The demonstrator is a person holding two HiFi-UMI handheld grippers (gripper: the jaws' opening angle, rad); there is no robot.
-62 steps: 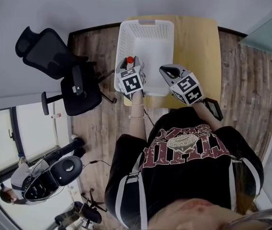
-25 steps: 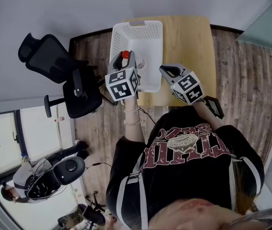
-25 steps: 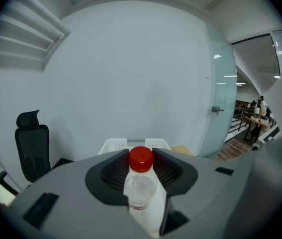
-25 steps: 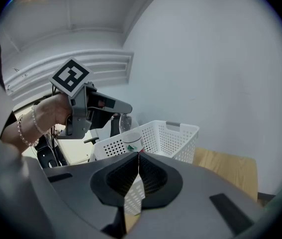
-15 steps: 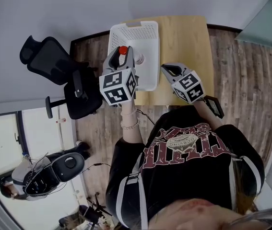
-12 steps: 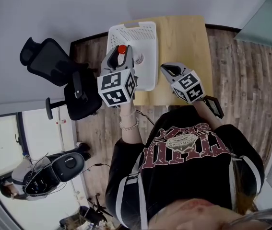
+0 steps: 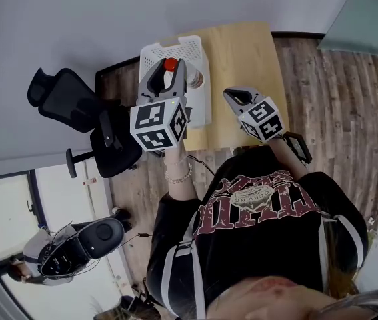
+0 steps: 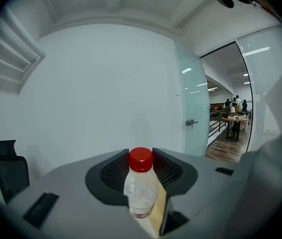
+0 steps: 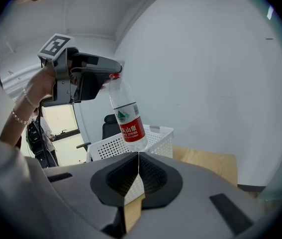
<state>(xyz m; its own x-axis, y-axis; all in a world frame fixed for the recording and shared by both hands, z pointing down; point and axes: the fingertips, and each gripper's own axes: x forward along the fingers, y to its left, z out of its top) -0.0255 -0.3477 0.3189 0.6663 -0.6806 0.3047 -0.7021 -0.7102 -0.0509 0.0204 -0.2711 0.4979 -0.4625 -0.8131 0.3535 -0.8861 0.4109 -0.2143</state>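
Observation:
My left gripper [image 7: 165, 79] is raised high above the white perforated basket [image 7: 183, 44] and is shut on the neck of a clear plastic bottle [image 7: 187, 79] with a red cap. In the left gripper view the bottle [image 8: 141, 193] stands between the jaws of that gripper [image 8: 141, 183], cap upward. The right gripper view shows the left gripper [image 9: 83, 76] holding the bottle [image 9: 127, 116], with its red label, tilted over the basket [image 9: 126, 142]. My right gripper [image 7: 233, 97] hovers over the wooden table [image 7: 242, 52] beside the basket. In its own view the right gripper [image 9: 138, 156] is shut on nothing.
A black office chair [image 7: 75, 95] stands on the wood floor left of the table. A glass door [image 7: 365, 9] is at the far right, also seen as a glass door [image 8: 193, 121] in the left gripper view. A wheeled machine [image 7: 75, 245] sits at the lower left.
My left gripper has lifted the bottle up out of the basket, well above it. The right gripper has stayed almost still, shut.

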